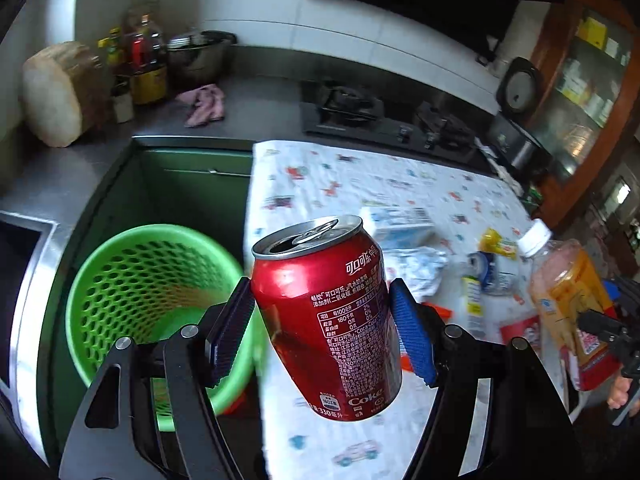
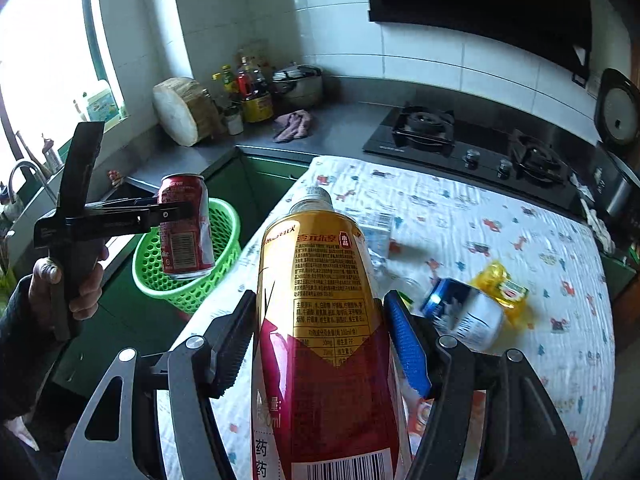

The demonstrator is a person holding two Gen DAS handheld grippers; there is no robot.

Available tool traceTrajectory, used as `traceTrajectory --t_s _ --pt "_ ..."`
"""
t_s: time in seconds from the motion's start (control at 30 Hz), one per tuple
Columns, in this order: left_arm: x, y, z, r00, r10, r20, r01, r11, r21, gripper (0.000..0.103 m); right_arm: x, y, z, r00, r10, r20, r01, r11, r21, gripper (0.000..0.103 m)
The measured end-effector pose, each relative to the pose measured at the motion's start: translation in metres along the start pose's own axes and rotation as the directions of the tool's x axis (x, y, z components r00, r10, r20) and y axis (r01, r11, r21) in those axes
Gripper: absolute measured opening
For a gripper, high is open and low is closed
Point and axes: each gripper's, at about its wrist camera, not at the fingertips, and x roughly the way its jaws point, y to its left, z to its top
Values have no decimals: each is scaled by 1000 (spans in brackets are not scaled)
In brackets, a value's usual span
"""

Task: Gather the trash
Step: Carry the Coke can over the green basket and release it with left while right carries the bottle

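Observation:
My left gripper (image 1: 322,304) is shut on a red Coke can (image 1: 326,316), held in the air between the table edge and the green mesh basket (image 1: 140,280). In the right wrist view the can (image 2: 186,228) hangs over the basket (image 2: 192,280). My right gripper (image 2: 320,332) is shut on a plastic bottle (image 2: 324,320) with a gold and red label, held above the table. That bottle also shows in the left wrist view (image 1: 568,300). A blue and white can (image 2: 464,312), a yellow wrapper (image 2: 500,288) and a white carton (image 1: 400,224) lie on the patterned tablecloth (image 2: 480,216).
A grey counter (image 2: 348,128) runs behind, with a gas stove (image 2: 468,140), oil bottles (image 2: 252,88), a pot (image 2: 298,84), a pink rag (image 2: 294,124) and a wooden chopping block (image 2: 182,110). A sink (image 2: 128,190) is at the left. Green cabinets (image 1: 200,184) stand below the counter.

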Motion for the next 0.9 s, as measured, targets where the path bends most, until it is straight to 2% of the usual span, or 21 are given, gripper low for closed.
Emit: traceTrajectory --t_s 0.1,0.23,0.33,0.5,0.73,0.9 --pt "12 53 -4 992 123 -31 -124 992 -22 68 27 29 12 999 47 -14 -47 999 -14 63" --pt "42 108 -14 972 210 -105 -214 976 -34 68 62 66 27 994 103 -44 -104 994 -19 63" --pt "64 138 -19 963 211 -166 -224 973 -59 69 87 93 37 991 117 -68 -119 992 -31 63" --pt "89 168 -31 954 203 -222 -225 971 -79 69 123 129 45 985 129 -114 -132 991 -22 63" --pt "129 184 -48 932 193 -305 -223 973 -64 69 164 158 49 979 122 -163 -125 992 -11 63" --pt "137 190 -55 929 171 -328 -205 976 -72 69 181 165 48 975 114 -190 -116 993 -1 63"
